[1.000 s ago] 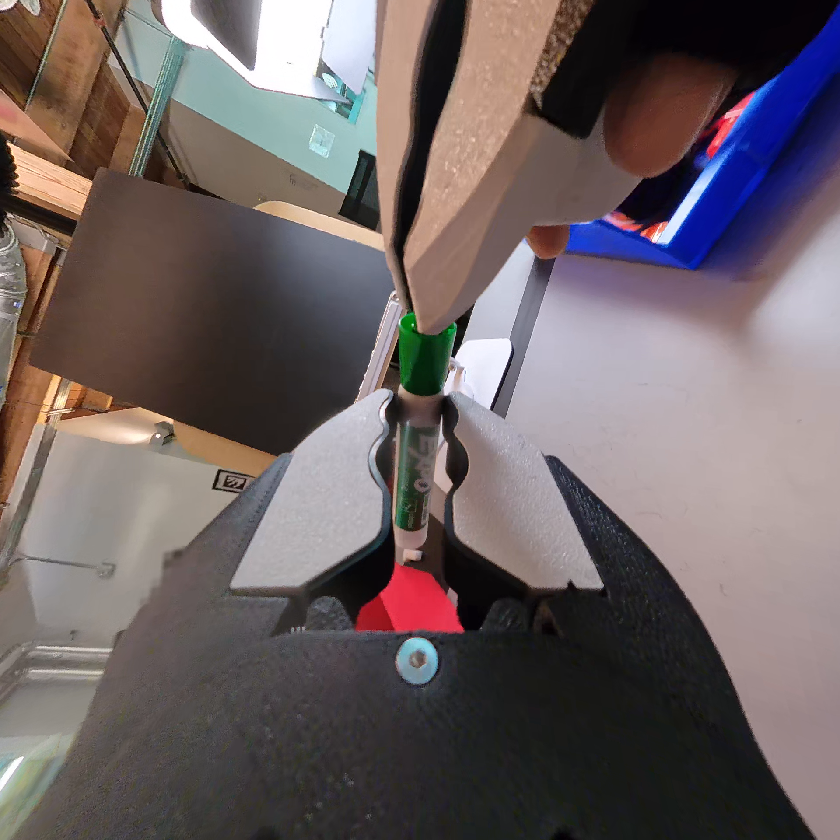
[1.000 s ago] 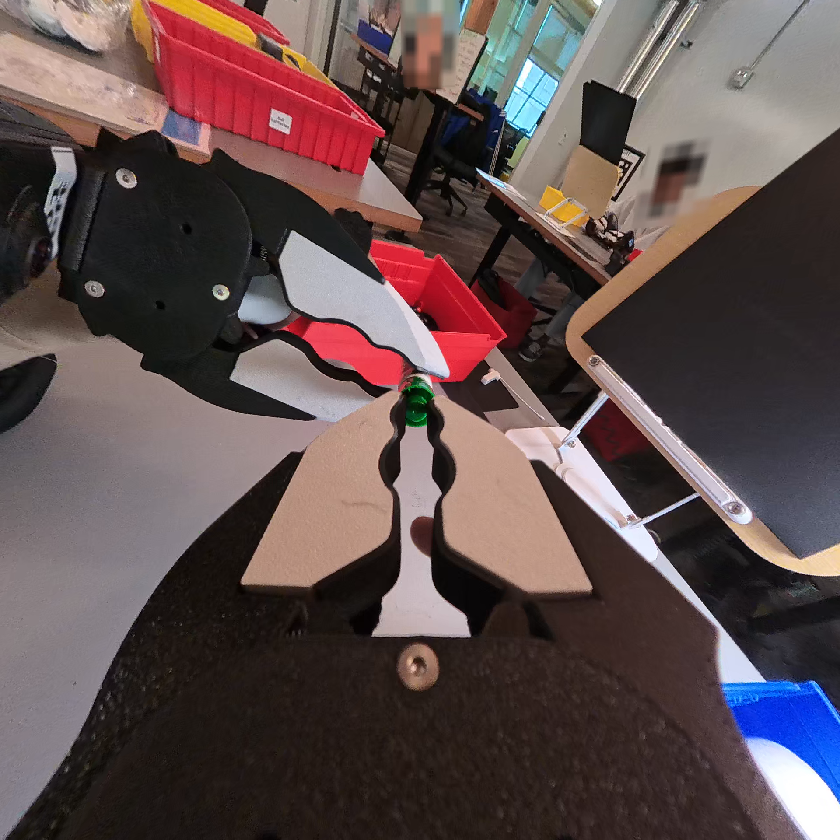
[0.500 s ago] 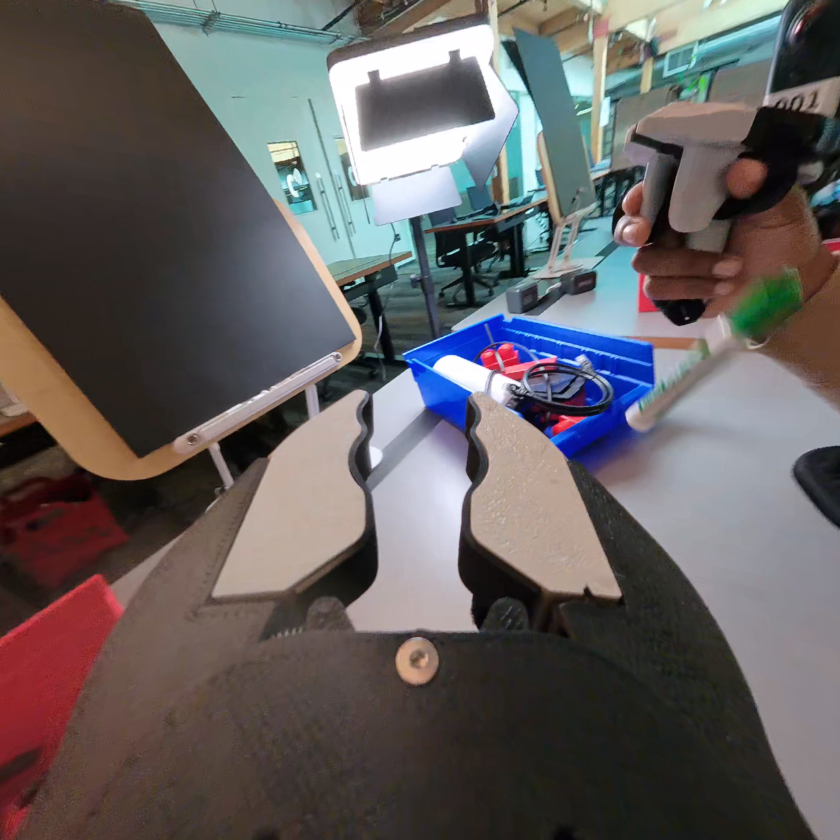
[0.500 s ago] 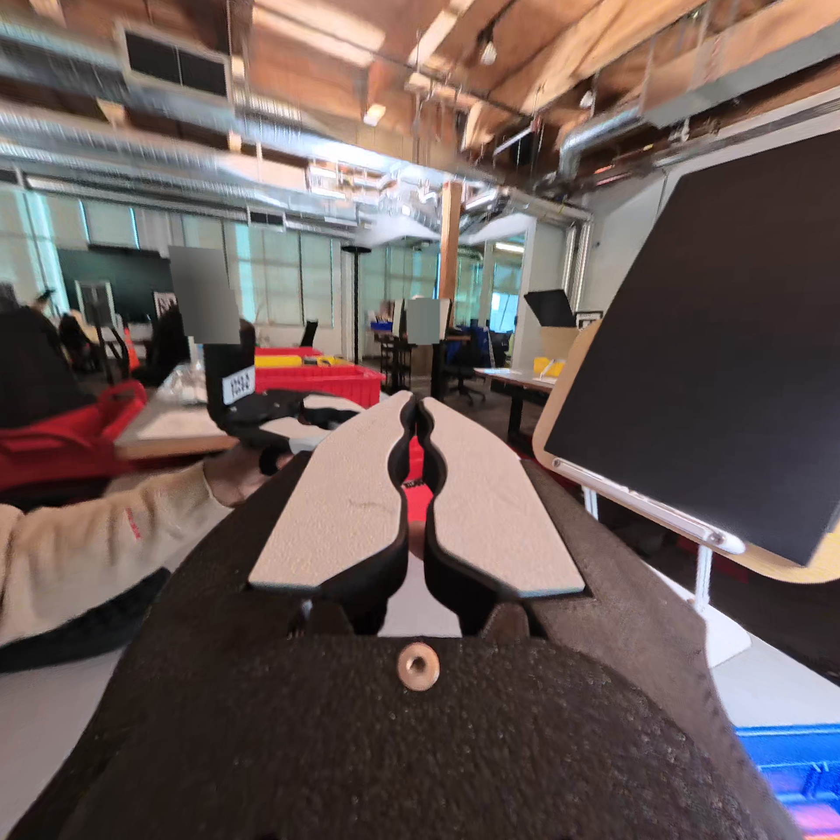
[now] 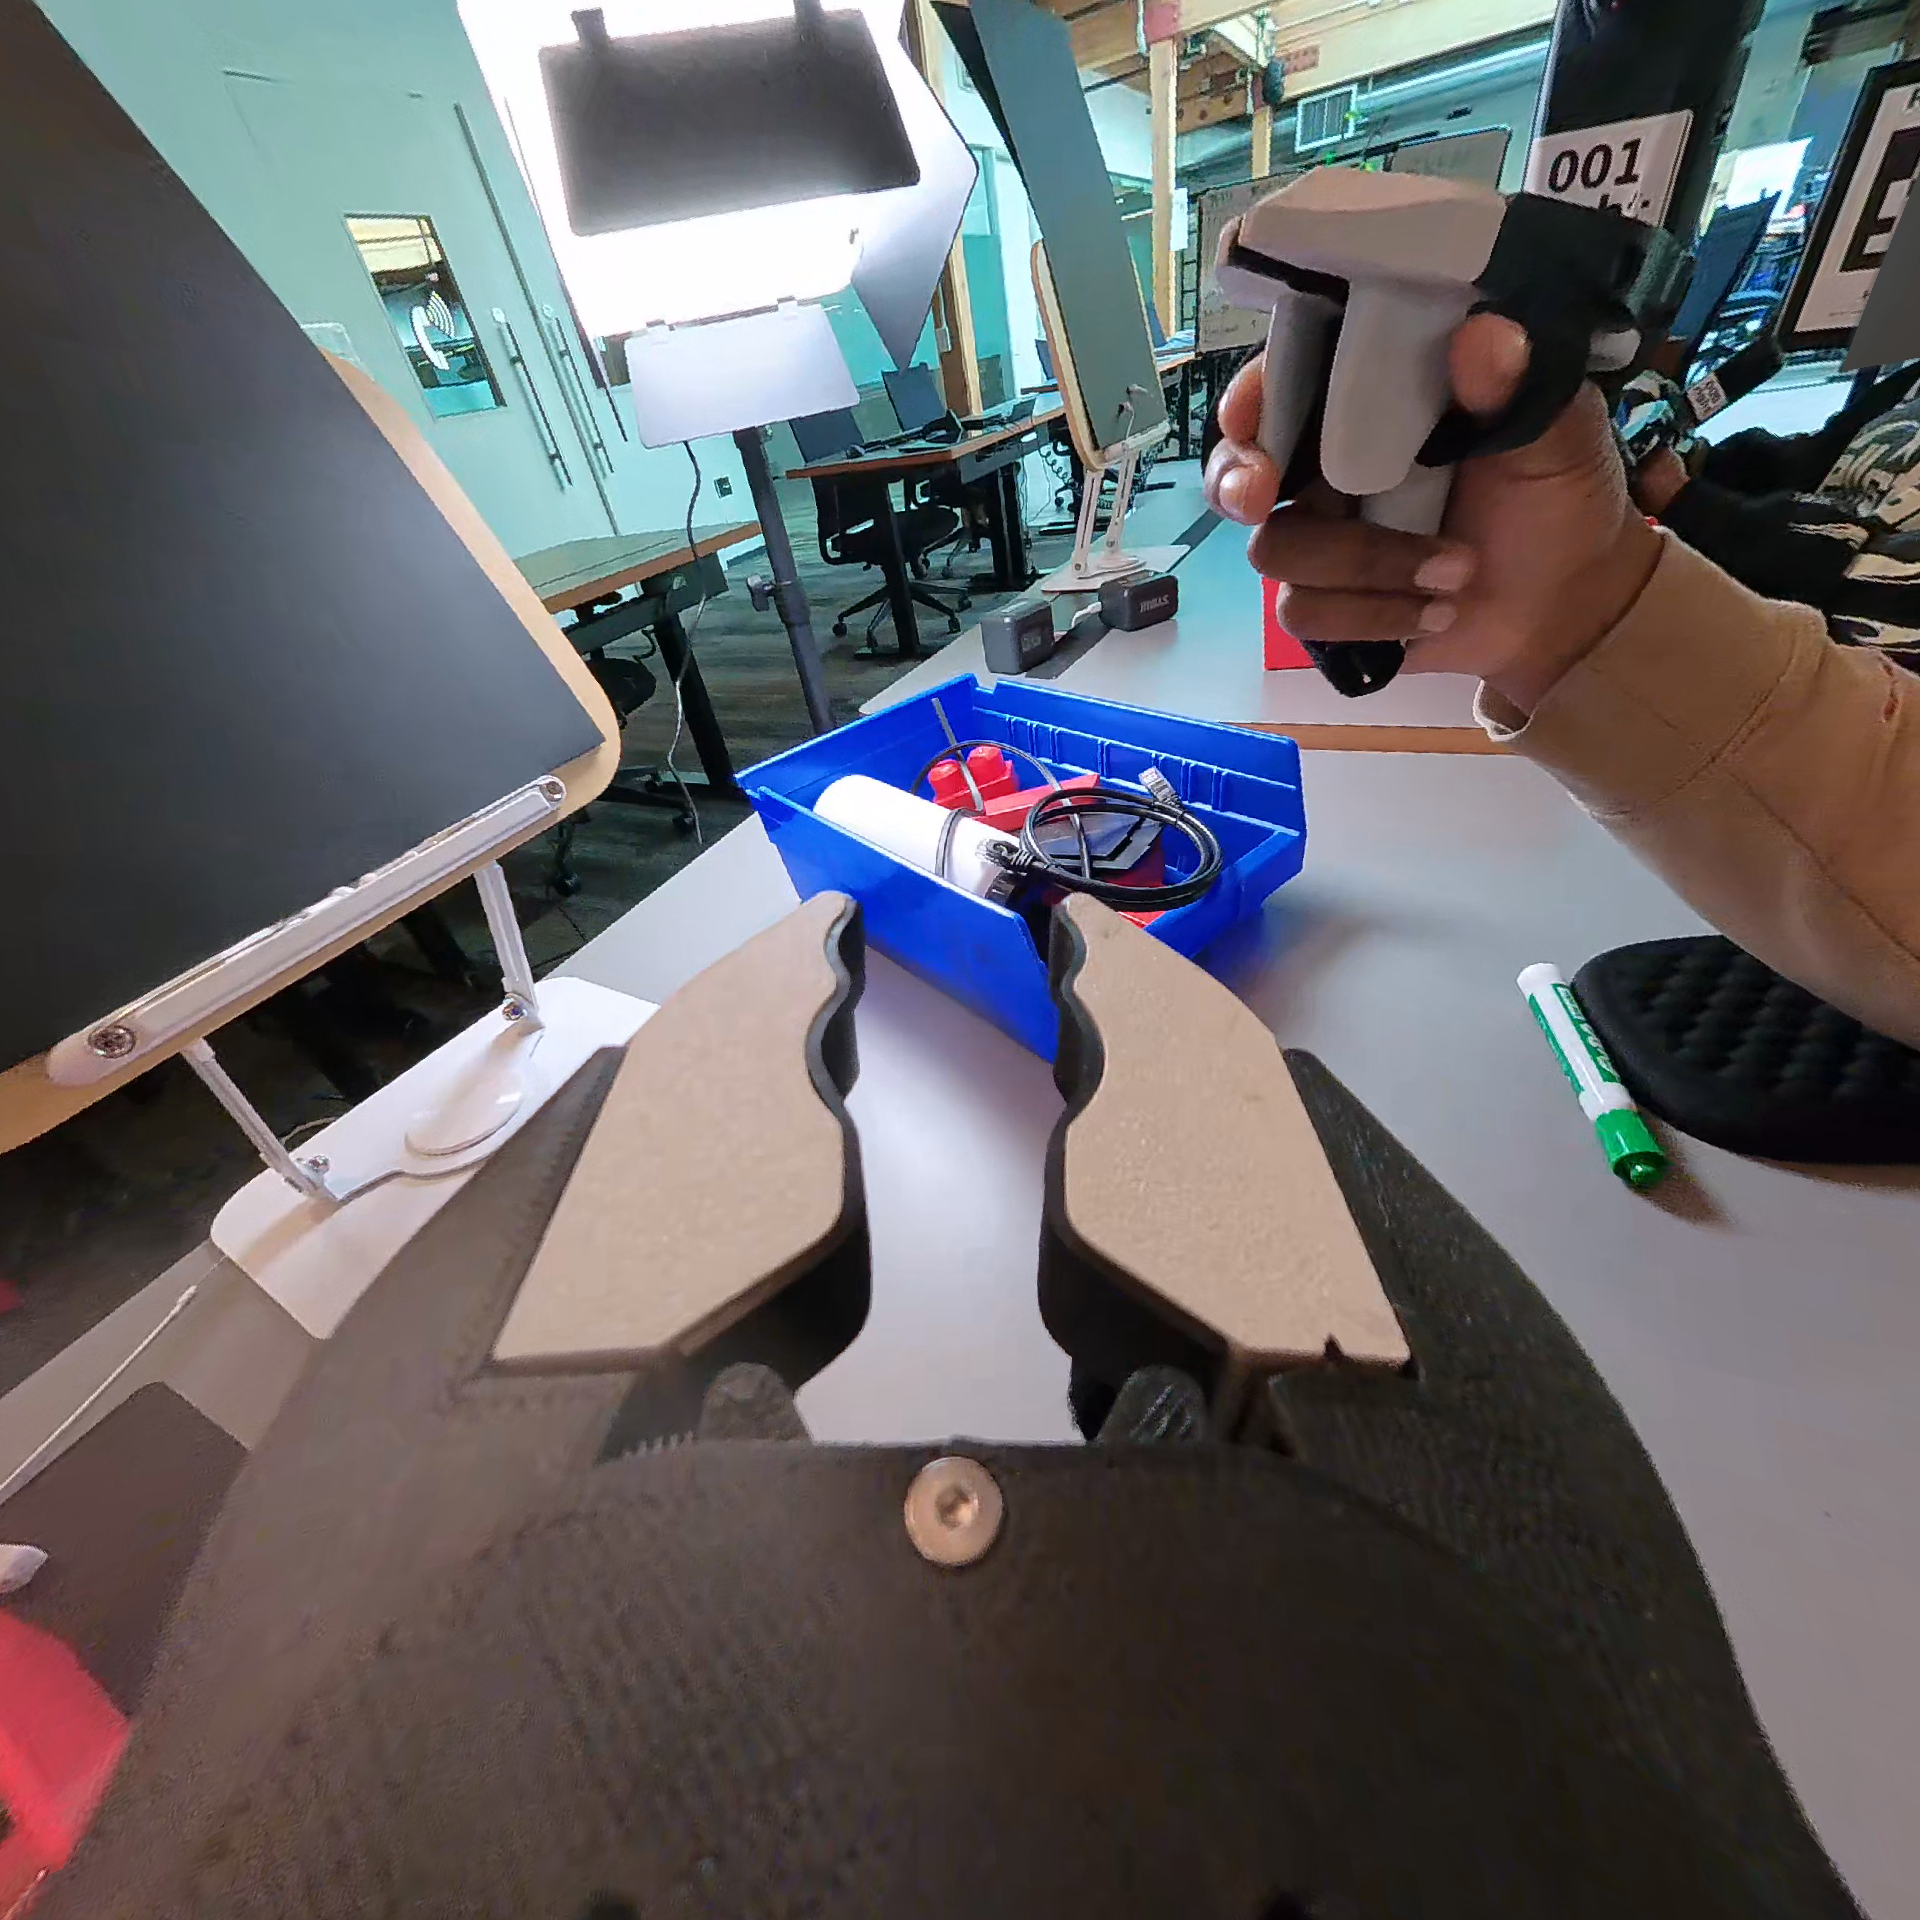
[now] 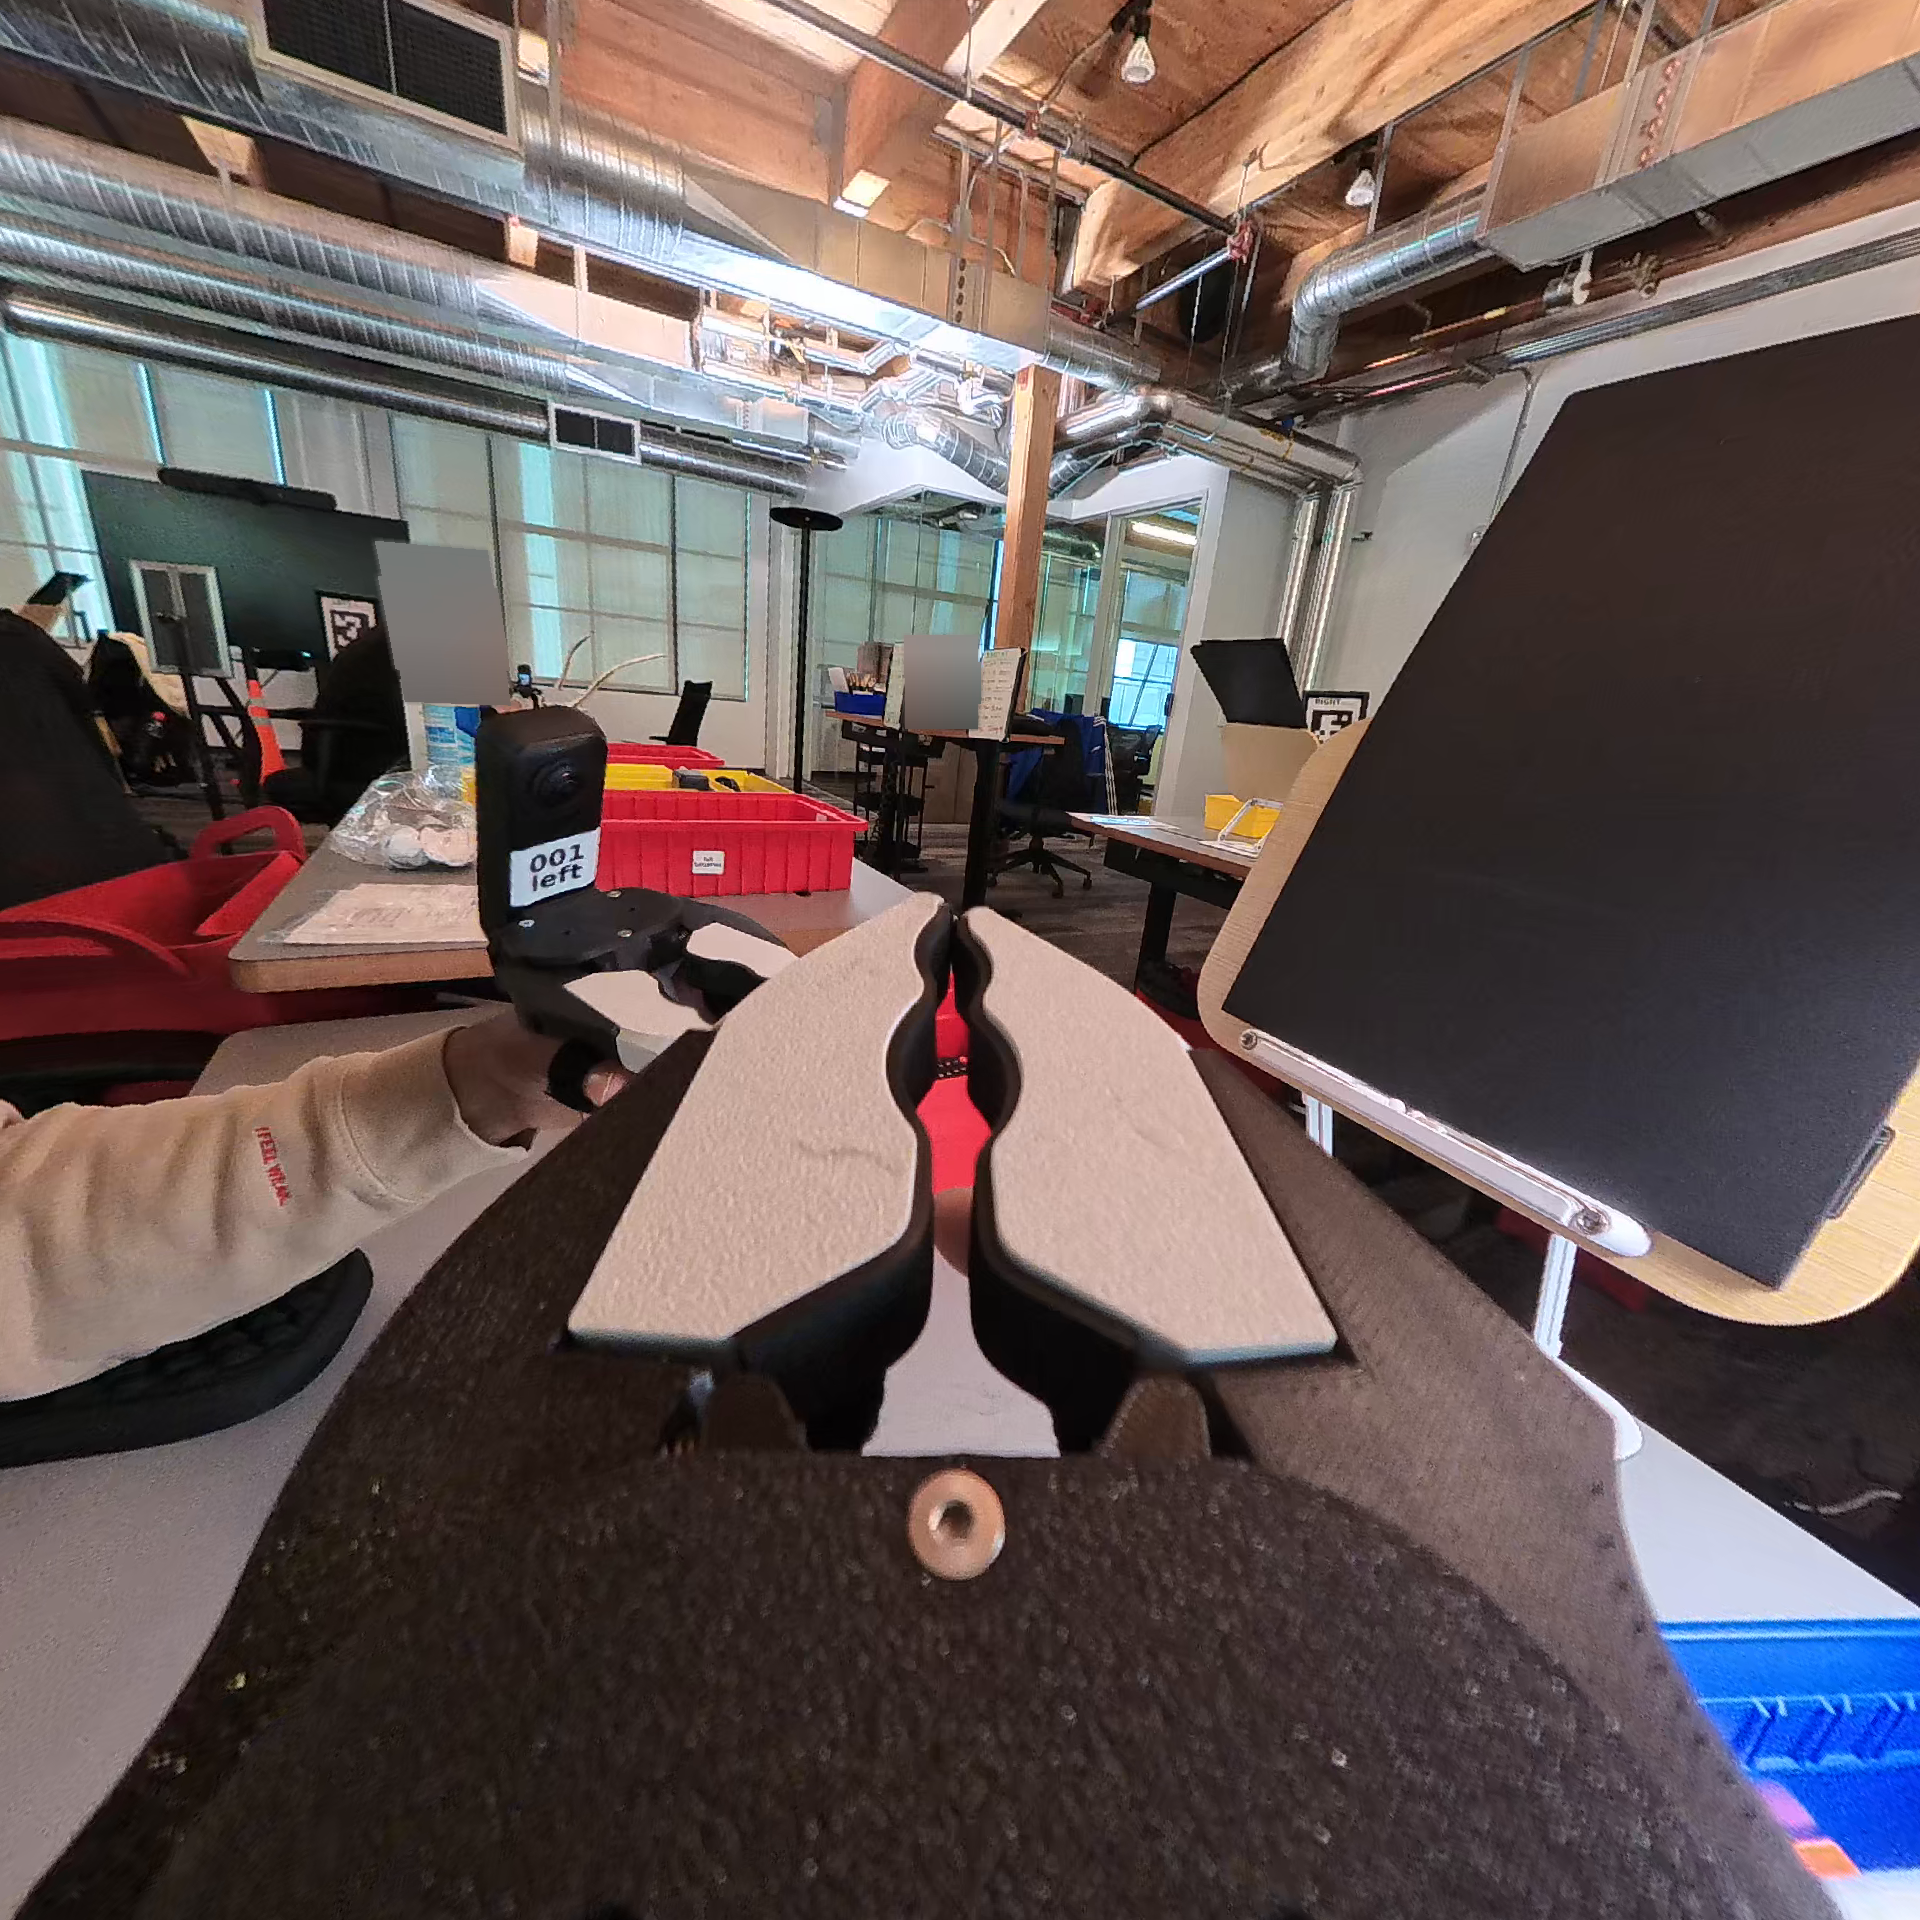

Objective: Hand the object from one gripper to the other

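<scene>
A white marker with a green cap (image 5: 1584, 1075) lies flat on the grey table (image 5: 1403, 914), cap toward me, beside a black padded rest (image 5: 1766, 1049). No gripper touches it. My left gripper (image 5: 951, 914) is open and empty, low over the table, well left of the marker. It also shows in the right wrist view (image 6: 665, 977), held by a hand in a cream sleeve. My right gripper (image 6: 954, 914) is shut with nothing between its fingers. A hand holds its grey handle (image 5: 1361, 395) high above the table; its fingers are hidden in the left wrist view.
A blue bin (image 5: 935, 945) holding a white roll, a black cable and red blocks stands just ahead of the left gripper. A tilted black board on a white stand (image 5: 260, 571) is at the table's left edge, and shows at right in the right wrist view (image 6: 1610, 831). Some 15 cm of space lies between my two pairs of fingers. The black padded rest (image 5: 1766, 1049) is about 35 cm from both grippers' fingertips.
One second ago the left gripper held the marker with the right gripper on its cap. The left gripper opened, the grippers moved apart, and the marker dropped onto the table.
</scene>
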Tool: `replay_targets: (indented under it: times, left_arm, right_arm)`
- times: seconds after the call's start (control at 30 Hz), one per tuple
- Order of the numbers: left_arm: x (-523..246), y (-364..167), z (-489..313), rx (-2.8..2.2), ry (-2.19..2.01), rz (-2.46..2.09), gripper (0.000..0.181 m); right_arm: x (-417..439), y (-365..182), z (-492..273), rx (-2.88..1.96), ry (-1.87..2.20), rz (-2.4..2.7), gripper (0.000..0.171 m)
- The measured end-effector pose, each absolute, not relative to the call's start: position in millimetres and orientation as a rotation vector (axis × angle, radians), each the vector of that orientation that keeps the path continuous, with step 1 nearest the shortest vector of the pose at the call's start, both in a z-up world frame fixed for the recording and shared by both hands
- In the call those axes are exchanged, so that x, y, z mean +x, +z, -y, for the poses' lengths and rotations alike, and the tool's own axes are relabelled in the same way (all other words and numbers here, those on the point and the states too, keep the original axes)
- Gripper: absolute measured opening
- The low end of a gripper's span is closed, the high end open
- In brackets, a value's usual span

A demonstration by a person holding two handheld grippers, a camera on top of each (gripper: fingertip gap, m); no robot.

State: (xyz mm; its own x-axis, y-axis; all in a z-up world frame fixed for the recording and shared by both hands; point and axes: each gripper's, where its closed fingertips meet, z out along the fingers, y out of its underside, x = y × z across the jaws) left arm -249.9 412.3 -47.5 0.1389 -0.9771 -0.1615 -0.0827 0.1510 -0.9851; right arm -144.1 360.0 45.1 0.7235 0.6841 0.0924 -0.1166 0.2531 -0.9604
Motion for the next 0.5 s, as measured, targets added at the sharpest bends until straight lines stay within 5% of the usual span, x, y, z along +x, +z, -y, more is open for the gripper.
replay_targets:
  times: [0.3, 0.5]
  left_arm:
    - [-254.2, -46.5, -417.6, -1.231, -0.938, -1.218, 0.033]
    - [-257.4, -51.0, -426.5, -1.27, -0.876, -1.226, 0.033]
  right_arm:
    - [-162.3, 19.1, -355.2, -1.372, 0.441, 0.792, 0.0]
    - [-153.5, -124.2, -315.0, -1.974, 0.199, 1.368, 0.027]
